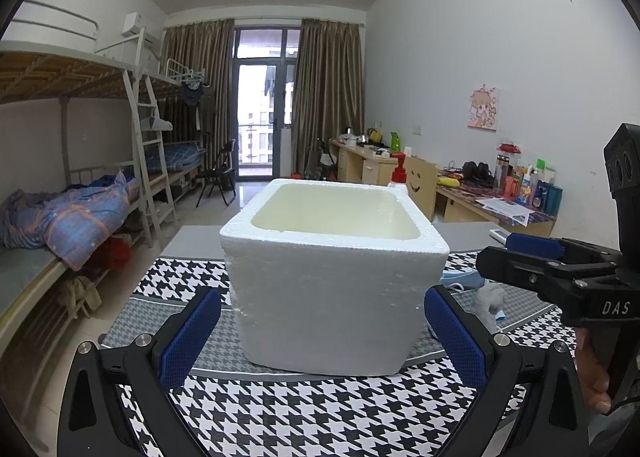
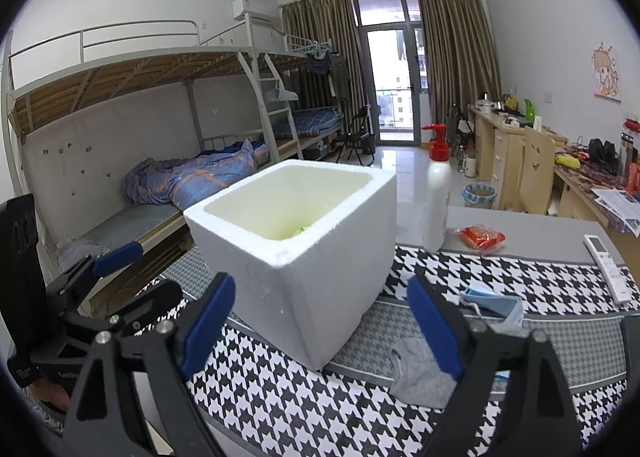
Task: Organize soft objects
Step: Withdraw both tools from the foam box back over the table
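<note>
A white foam box stands open-topped on the houndstooth cloth; it also shows in the right wrist view, with something yellow-green at its bottom. A grey sock lies on the cloth right of the box, and shows in the left wrist view. A blue face mask lies behind the sock. My left gripper is open and empty in front of the box. My right gripper is open and empty, its right finger just above the sock.
A white pump bottle with a red top, a red snack packet and a white remote lie on the grey table behind the cloth. Bunk beds stand at left, desks at right.
</note>
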Available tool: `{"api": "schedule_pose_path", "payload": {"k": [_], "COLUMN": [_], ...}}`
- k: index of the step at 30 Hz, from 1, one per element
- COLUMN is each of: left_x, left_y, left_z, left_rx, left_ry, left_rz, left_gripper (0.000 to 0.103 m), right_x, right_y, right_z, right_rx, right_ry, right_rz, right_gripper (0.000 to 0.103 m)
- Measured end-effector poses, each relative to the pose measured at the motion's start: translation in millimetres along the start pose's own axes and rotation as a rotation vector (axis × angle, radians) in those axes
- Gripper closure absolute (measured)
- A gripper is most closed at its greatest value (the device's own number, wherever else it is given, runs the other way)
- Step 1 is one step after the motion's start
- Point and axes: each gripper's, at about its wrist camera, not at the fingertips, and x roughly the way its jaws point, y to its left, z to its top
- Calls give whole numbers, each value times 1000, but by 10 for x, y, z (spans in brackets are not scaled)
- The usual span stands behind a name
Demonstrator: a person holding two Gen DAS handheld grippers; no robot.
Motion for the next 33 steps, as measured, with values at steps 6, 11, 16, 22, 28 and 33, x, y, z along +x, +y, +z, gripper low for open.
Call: {"api": "schedule_pose_path", "payload": {"k": [6,11,16,22,28,33], "left_x": [-22,-24,-30,-29,-18,16], "left_y": [-28,-68,-66,-107,-193,-273], "left_z": [10,23,25,17,10,-3], "left_rx": [-5,-1,-8,-6,9,15], "left_ry": [-4,-10,-6,-4,-4,2], "left_rz": [-1,1,0,-13,-36,-64], "left_gripper": [1,1,1,1,1,1], "right_x": [-39,-69,-83,-152,-224,-291], "right_y": [-12,-27,-40,-117,-198,-269], "right_z": [-22,-57,-134,-159,-197,-221], "right_rx": [0,3,7,22,40,56], "right_ry": [-12,-16,-10,-18,-23,-26], "right_rz": [-2,0,1,-14,-43,-72], "right_gripper": [8,7,7,6,6,6]}}
